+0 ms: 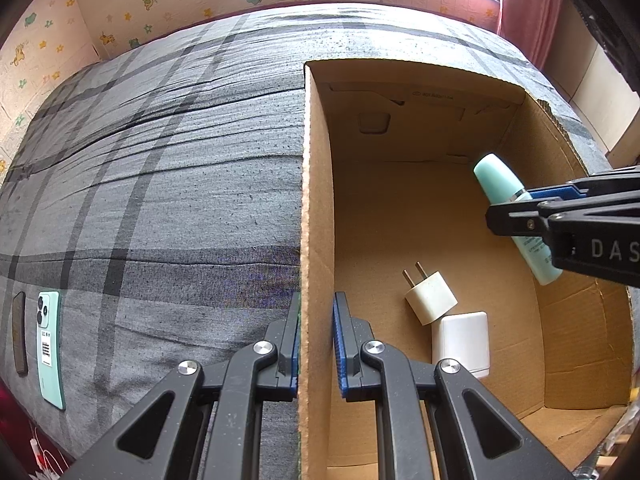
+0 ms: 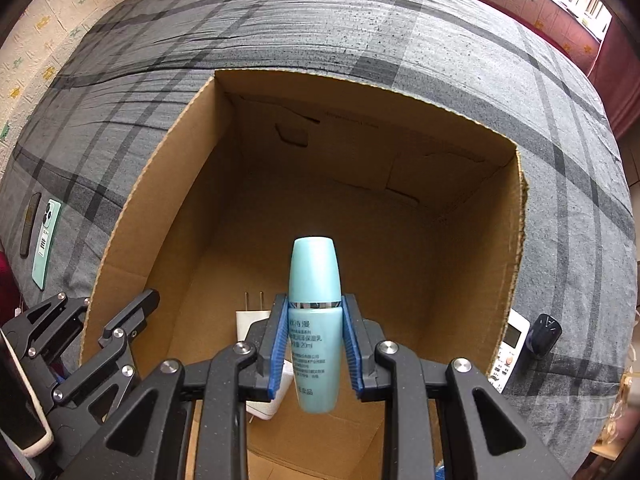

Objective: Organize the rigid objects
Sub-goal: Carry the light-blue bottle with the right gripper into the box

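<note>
An open cardboard box (image 1: 318, 200) (image 2: 160, 184) stands on a grey plaid bed. My left gripper (image 1: 317, 344) is shut on the box's left wall; it shows in the right wrist view (image 2: 116, 320) too. My right gripper (image 2: 316, 344) is shut on a small teal lotion bottle (image 2: 315, 320) and holds it over the inside of the box; the bottle also shows in the left wrist view (image 1: 504, 188). A white plug adapter (image 1: 430, 296) and a white charger block (image 1: 464, 340) lie on the box floor.
A green phone (image 1: 50, 344) (image 2: 44, 244) and a dark flat object (image 1: 19, 332) lie on the bed at the left. A white remote (image 2: 506, 352) and a dark blue object (image 2: 542, 336) lie right of the box. A wall and window are behind the bed.
</note>
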Motion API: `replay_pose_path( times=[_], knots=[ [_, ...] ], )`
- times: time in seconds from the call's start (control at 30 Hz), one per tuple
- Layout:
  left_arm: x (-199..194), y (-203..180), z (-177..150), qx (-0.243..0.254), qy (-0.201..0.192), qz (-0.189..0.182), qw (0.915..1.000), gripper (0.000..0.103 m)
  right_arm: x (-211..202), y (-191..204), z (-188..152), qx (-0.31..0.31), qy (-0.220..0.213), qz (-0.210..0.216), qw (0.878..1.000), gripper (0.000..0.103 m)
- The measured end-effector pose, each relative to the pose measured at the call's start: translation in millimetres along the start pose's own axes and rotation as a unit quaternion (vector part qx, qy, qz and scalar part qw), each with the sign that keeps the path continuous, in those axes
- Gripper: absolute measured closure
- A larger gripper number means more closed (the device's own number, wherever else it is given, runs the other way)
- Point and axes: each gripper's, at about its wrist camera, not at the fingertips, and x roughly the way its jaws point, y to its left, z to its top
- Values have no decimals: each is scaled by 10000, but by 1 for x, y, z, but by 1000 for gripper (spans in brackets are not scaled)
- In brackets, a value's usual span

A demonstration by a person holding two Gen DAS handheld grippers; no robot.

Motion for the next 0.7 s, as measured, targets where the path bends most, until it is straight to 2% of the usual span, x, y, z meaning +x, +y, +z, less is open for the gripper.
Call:
replay_pose_path(
  times=[0.4, 0.7],
  knots=[
    [-1, 0, -2, -30, -26, -5, 10000, 89, 42, 8, 2, 77, 438, 142, 9989, 76],
    [-2, 0, -3, -14, -44, 21, 10000, 89, 55, 8, 2, 54, 487, 129, 9987, 76]
  ],
)
